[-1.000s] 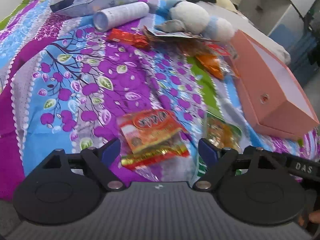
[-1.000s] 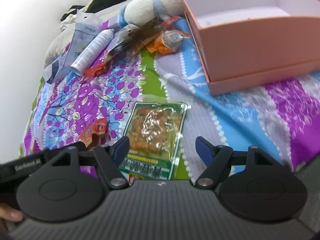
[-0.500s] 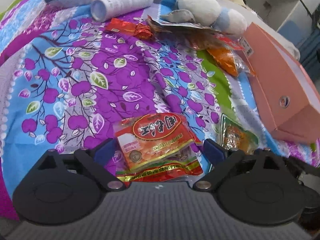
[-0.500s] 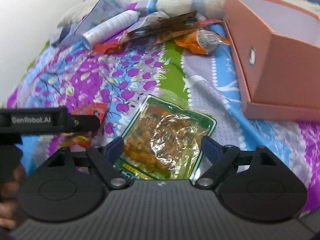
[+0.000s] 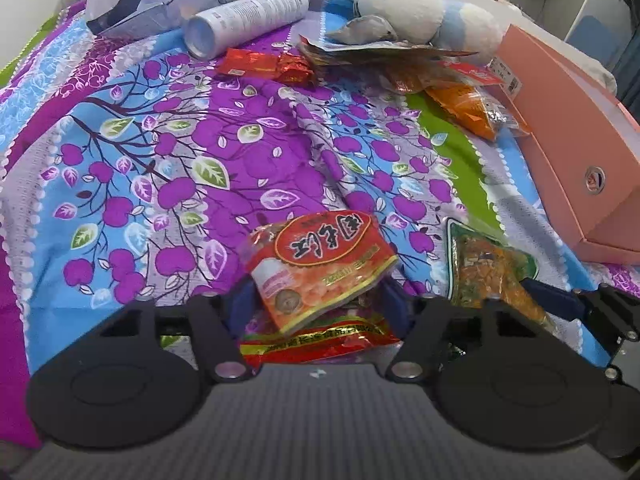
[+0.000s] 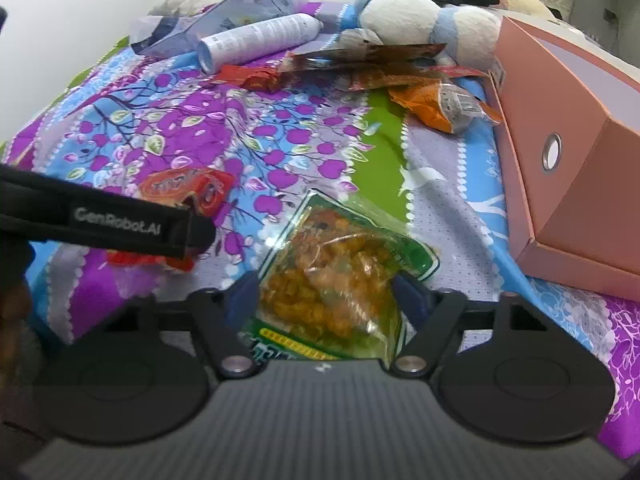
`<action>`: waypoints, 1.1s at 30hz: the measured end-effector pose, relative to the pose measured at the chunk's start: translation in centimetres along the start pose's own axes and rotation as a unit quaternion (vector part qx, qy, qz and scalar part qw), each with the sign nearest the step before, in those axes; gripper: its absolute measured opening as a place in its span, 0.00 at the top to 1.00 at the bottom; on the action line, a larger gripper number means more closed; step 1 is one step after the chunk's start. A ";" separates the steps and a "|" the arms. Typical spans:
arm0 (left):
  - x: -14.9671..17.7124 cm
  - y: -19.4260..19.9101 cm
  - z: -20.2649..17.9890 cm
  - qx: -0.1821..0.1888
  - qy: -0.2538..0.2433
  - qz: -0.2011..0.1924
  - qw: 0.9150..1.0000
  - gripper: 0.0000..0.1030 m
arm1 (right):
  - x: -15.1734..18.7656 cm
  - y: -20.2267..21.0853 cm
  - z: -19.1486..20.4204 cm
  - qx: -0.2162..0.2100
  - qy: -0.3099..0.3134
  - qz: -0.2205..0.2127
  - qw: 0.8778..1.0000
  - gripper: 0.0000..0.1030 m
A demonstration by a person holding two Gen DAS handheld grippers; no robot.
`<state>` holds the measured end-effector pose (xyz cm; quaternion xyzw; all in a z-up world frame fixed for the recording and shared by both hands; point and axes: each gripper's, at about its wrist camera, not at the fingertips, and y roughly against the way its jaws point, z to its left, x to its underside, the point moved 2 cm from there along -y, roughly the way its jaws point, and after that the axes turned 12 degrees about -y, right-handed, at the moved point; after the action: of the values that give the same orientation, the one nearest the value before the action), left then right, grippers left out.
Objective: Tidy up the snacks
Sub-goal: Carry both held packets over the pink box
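On the flowered bedspread [image 5: 168, 152] lies a red and orange snack packet [image 5: 320, 264]. My left gripper [image 5: 318, 304] has it between its fingers; the jaws are closing, the pads press its sides and it buckles upward. Just to its right is a green packet of yellow snack [image 5: 492, 276]. My right gripper [image 6: 324, 300] is closing on that green packet [image 6: 340, 276], which bulges between the pads. In the right wrist view the red packet [image 6: 184, 188] shows behind the left gripper's black body [image 6: 120, 220]. An open pink box [image 6: 568, 184] stands at the right.
Farther back lie a white spray can [image 5: 248, 20], a crumpled plastic bag [image 5: 180, 4], a white and blue plush toy [image 5: 404, 4], a red wrapper [image 5: 264, 64], an orange packet [image 5: 468, 110] and flat wrappers beside the pink box [image 5: 560, 136].
Both grippers came down over their packets and their jaws narrowed from wide open. The red and the green packet now buckle between the fingers. The right gripper rolled.
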<state>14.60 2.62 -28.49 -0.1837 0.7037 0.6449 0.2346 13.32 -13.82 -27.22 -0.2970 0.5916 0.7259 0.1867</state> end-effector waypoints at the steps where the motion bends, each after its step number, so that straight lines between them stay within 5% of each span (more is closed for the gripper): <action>1: 0.0 0.1 0.1 0.000 0.001 -0.001 1.000 0.40 | -0.1 0.2 0.1 -0.002 0.001 0.000 1.000 0.37; 8: 0.0 0.9 1.1 0.019 0.024 -0.009 0.999 0.47 | -0.4 1.2 -0.2 -0.011 -0.020 -0.005 1.000 0.48; 33: -6.2 11.1 -0.3 0.048 0.006 -0.095 0.994 0.49 | -5.8 9.1 -1.5 -0.015 -0.070 -0.070 0.995 0.48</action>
<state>13.43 3.18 -15.82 -0.2419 0.7146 0.5843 0.2990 12.35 -16.93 -16.79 -0.2893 0.5435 0.7390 0.2737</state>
